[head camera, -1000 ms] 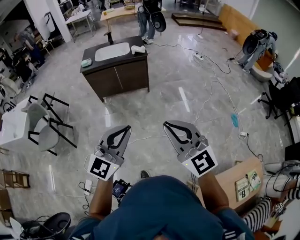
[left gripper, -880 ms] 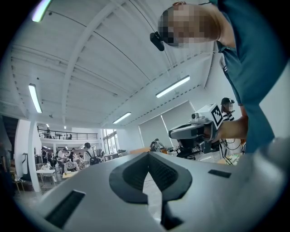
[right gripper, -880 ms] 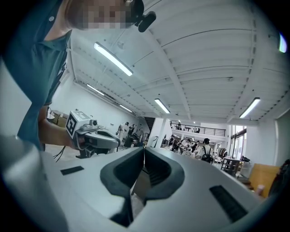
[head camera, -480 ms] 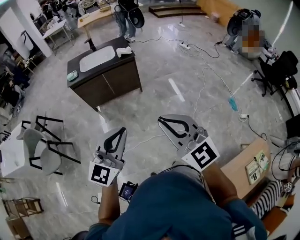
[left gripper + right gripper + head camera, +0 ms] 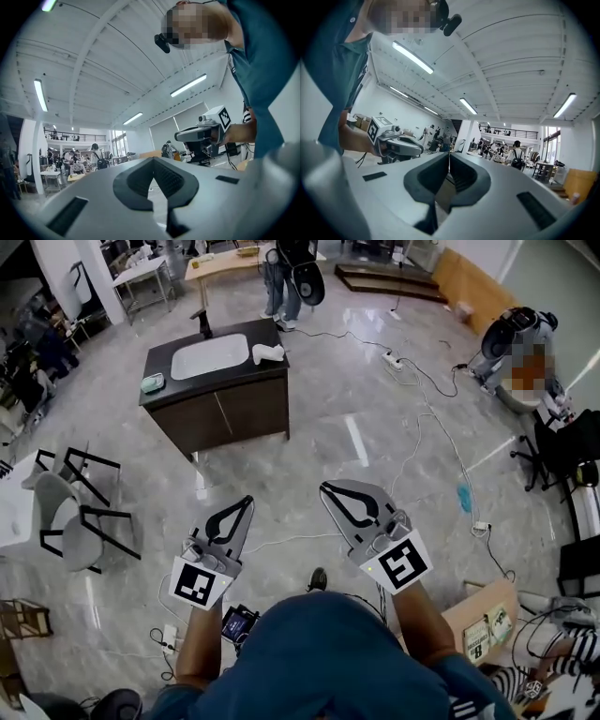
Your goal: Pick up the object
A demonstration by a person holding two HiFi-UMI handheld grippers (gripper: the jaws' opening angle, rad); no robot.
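The person is holding the left gripper (image 5: 246, 502) and right gripper (image 5: 325, 488) side by side over the floor (image 5: 375, 418), both with jaws together and empty. A cabinet (image 5: 225, 409) is standing far ahead.

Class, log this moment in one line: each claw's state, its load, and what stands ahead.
left claw: shut, empty | right claw: shut, empty | ahead: dark sink cabinet, across floor, not reached | object: none held
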